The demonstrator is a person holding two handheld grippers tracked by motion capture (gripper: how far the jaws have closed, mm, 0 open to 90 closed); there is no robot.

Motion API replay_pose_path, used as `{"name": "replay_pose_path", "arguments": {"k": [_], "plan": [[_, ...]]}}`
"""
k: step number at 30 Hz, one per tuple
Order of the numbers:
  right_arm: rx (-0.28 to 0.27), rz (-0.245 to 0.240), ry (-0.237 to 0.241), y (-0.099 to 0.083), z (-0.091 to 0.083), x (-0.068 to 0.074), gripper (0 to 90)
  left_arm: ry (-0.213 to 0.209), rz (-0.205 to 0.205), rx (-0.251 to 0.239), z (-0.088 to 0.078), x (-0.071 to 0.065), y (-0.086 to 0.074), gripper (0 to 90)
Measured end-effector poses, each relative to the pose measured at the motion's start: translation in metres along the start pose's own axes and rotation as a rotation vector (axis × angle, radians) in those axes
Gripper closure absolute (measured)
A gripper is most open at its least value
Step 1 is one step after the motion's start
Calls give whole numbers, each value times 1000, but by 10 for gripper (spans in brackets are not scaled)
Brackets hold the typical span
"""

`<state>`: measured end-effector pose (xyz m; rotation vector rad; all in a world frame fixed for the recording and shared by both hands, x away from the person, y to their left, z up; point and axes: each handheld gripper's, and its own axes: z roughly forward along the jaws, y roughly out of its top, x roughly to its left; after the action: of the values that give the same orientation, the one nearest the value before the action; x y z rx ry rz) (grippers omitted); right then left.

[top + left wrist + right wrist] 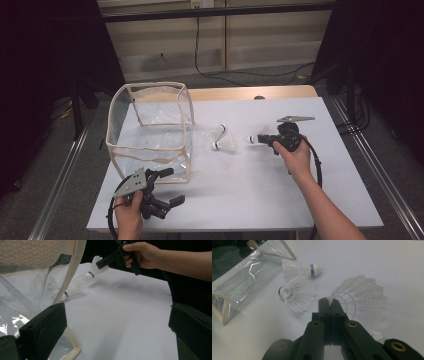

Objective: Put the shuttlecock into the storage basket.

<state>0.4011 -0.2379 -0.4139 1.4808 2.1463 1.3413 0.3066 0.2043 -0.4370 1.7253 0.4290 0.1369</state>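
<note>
**Now, shuttlecock pinched at centre right**

Right gripper (264, 139) is clamped on the feather skirt of a shuttlecock (362, 300), lifted centre right. Two shuttlecocks (222, 139) lie mid-frame beside the clear bag (150, 132). Left gripper (170, 186), lower left, jaws spread, holds nothing.

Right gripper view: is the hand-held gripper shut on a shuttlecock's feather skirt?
Yes, the right hand-held gripper has its jaws pressed together on the feather edge of the held shuttlecock.
</note>
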Motion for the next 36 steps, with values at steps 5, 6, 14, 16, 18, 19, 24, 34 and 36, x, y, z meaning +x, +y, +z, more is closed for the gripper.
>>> {"name": "replay_pose_path", "arguments": {"k": [5, 6, 14, 16, 18, 19, 24, 34, 36], "plan": [[-4, -4, 13, 1, 3, 2, 900, 1, 0, -3, 0, 0, 0, 18], [-5, -3, 15, 2, 3, 3, 900, 1, 0, -2, 0, 0, 0, 18], [-4, -16, 21, 5, 7, 6, 900, 0, -2, 0, 0, 0, 0, 18], [0, -16, 21, 5, 7, 7, 900, 0, -1, 0, 0, 0, 0, 19], [-4, -20, 21, 6, 8, 8, 899, -1, -2, -3, 0, 0, 0, 19], [-3, -20, 20, 6, 9, 8, 900, -1, -2, -3, 0, 0, 0, 19], [-3, -20, 16, 6, 11, 9, 900, -1, -1, -3, -1, 1, 0, 18], [-1, -32, 22, 9, 14, 13, 900, 1, 0, -1, 0, 1, 0, 19], [-3, -31, 24, 10, 15, 13, 899, 0, -3, -2, 0, 1, 0, 18]]}}
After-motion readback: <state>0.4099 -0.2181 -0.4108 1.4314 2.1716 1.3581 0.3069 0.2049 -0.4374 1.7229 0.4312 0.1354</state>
